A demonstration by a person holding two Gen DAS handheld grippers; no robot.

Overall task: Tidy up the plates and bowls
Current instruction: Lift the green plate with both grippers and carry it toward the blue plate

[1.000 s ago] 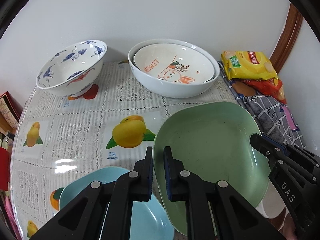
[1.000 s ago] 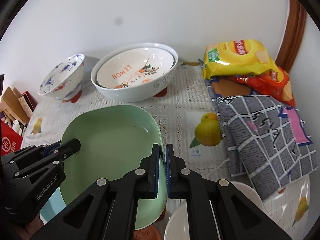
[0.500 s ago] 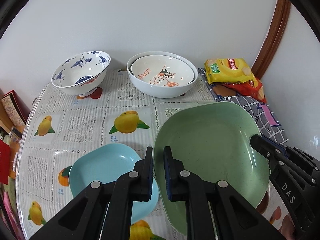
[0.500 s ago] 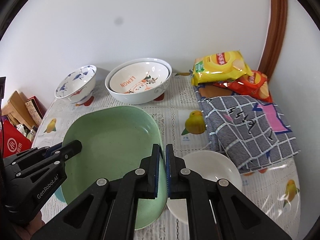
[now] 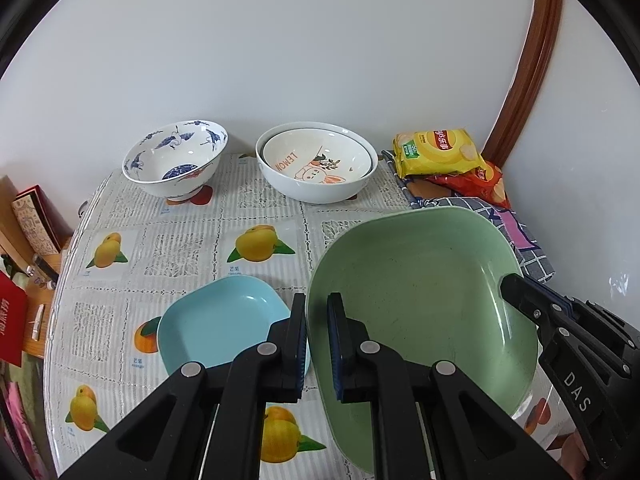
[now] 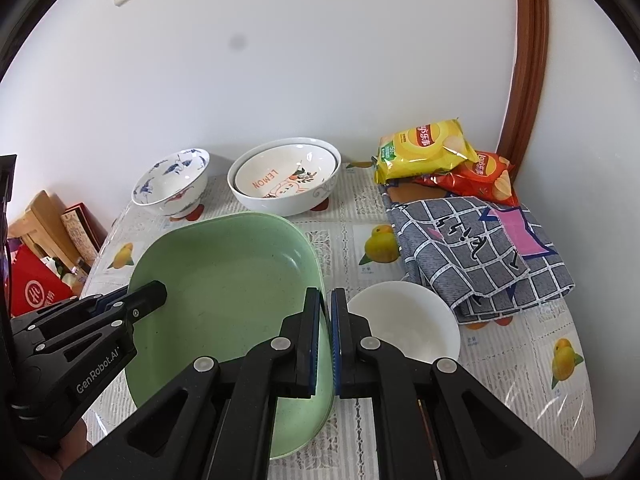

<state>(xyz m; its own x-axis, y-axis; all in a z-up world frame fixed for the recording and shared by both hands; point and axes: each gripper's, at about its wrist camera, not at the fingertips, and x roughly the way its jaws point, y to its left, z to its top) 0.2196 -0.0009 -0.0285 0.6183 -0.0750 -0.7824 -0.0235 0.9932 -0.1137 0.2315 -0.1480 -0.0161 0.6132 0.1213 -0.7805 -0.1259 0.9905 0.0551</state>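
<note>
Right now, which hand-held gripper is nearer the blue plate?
Left. The left hand-held gripper grips the green dish on its edge nearest the blue plate; the right hand-held gripper holds the opposite edge, by the white bowl.

The green plate (image 5: pixel 420 280) hides part of the worktop (image 5: pixel 180 240) beneath it and, in the left wrist view, most of the checked cloth (image 5: pixel 532 248). The blue plate (image 5: pixel 224 320) is partly covered by the left fingers (image 5: pixel 298 344). The red snack bag (image 6: pixel 484 178) lies half under the yellow snack bag (image 6: pixel 424 148).
</note>
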